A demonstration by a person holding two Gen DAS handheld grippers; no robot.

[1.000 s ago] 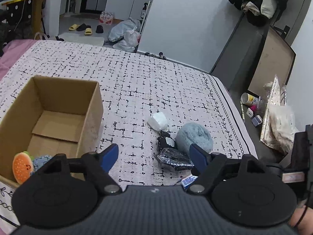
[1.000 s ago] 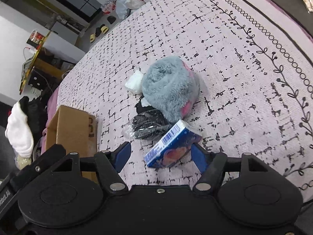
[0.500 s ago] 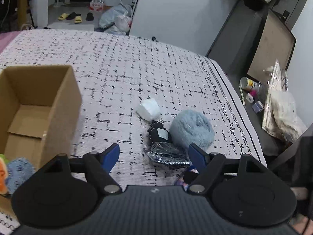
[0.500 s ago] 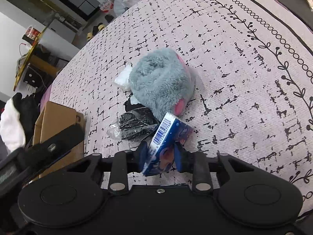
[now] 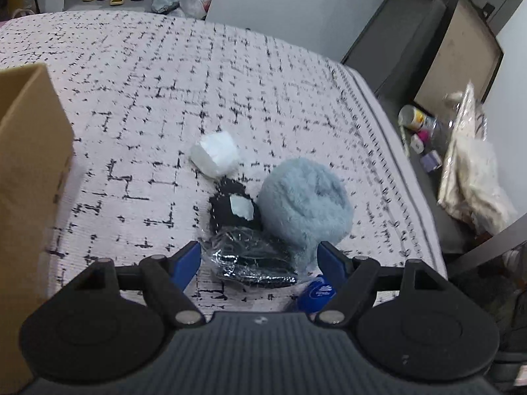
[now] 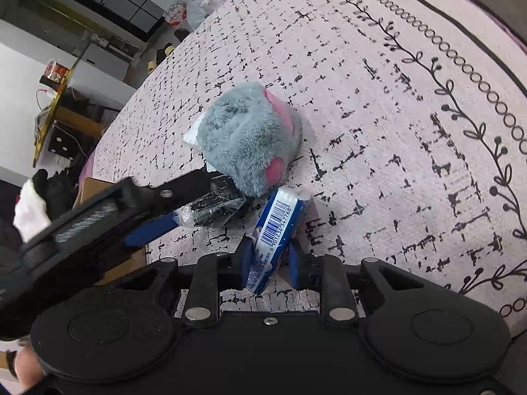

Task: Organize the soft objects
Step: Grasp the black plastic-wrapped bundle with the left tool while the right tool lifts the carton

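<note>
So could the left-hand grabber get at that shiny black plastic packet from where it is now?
Probably yes. The left gripper has its jaws open, and the black packet lies between them with nothing on top of it. The fluffy blue toy crowds one side, so it might get nudged.

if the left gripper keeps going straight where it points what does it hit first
Most likely the clear plastic bag of black items, which lies between the open left gripper fingers; the fluffy blue plush sits just beyond. Depth is hard to judge.
</note>
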